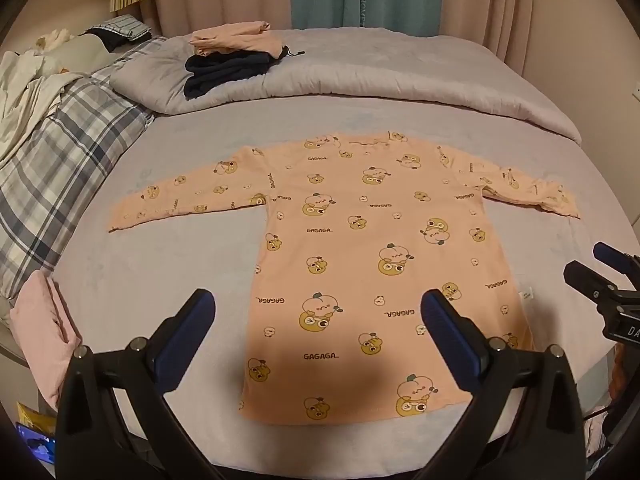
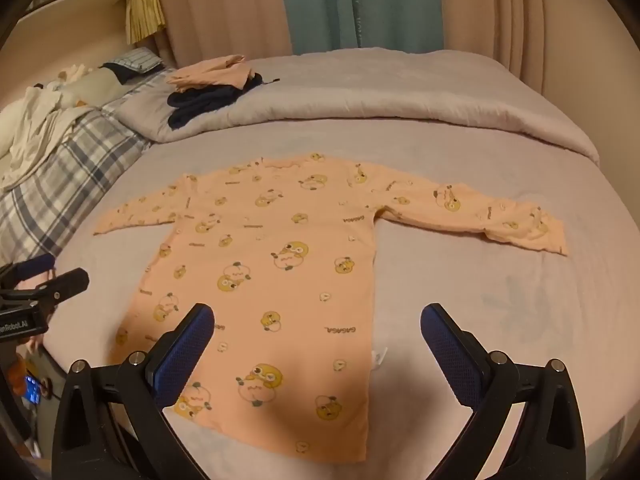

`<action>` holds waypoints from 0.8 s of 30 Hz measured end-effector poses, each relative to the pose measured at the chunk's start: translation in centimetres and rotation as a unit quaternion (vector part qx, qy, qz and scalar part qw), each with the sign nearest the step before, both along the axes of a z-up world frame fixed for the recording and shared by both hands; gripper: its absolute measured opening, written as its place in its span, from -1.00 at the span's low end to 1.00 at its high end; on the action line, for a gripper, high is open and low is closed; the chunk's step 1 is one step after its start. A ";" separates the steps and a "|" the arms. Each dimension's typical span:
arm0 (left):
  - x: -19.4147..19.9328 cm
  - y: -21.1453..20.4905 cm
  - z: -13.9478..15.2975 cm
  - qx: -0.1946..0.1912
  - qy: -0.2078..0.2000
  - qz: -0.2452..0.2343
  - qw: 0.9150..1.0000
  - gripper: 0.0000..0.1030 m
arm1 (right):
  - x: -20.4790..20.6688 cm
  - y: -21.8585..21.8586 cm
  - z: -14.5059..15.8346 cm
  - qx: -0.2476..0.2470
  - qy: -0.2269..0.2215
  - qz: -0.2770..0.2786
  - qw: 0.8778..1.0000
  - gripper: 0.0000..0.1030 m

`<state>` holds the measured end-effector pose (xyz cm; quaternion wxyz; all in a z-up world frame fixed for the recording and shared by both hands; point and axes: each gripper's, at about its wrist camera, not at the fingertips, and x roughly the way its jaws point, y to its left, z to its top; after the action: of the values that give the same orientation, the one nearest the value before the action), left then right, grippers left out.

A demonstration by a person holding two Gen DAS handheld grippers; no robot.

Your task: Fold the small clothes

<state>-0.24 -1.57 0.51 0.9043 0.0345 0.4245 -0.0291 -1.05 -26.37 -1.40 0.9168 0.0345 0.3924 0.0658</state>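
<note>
While the peach shirt (image 1: 360,264) lies flat and unfolded ahead of my fingers, left gripper (image 1: 318,306) and right gripper (image 2: 318,320) hover spread wide, holding nothing, every fold still to make.

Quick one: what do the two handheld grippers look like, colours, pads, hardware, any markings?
Both match: the left gripper and right gripper have black angular plastic finger arms, textured dark-blue pads, and silver pivot bolts. The left's body carries partly cropped white lettering in the right wrist view. No cables or sleeves visible.
</note>
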 end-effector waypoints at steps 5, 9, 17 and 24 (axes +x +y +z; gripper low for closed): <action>0.0 0.0 0.1 0.001 0.000 0.000 1.000 0.99 | -0.1 -0.1 -0.1 0.000 0.000 -0.001 1.000 0.99; -0.1 0.0 0.1 0.004 -0.002 -0.001 1.000 0.99 | -0.1 -0.1 0.0 0.001 0.001 -0.001 1.000 0.99; -0.1 0.1 0.1 0.008 -0.002 -0.002 1.000 0.99 | -0.1 -0.1 -0.1 -0.001 0.002 0.000 1.000 0.99; 0.0 0.3 0.1 0.010 -0.001 -0.005 1.000 0.99 | 0.1 -0.2 -0.1 0.001 0.003 -0.003 1.000 0.99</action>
<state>-0.28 -1.29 0.60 0.9043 0.0454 0.4235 -0.0296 -0.98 -26.53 -1.52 0.9157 0.0365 0.3952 0.0634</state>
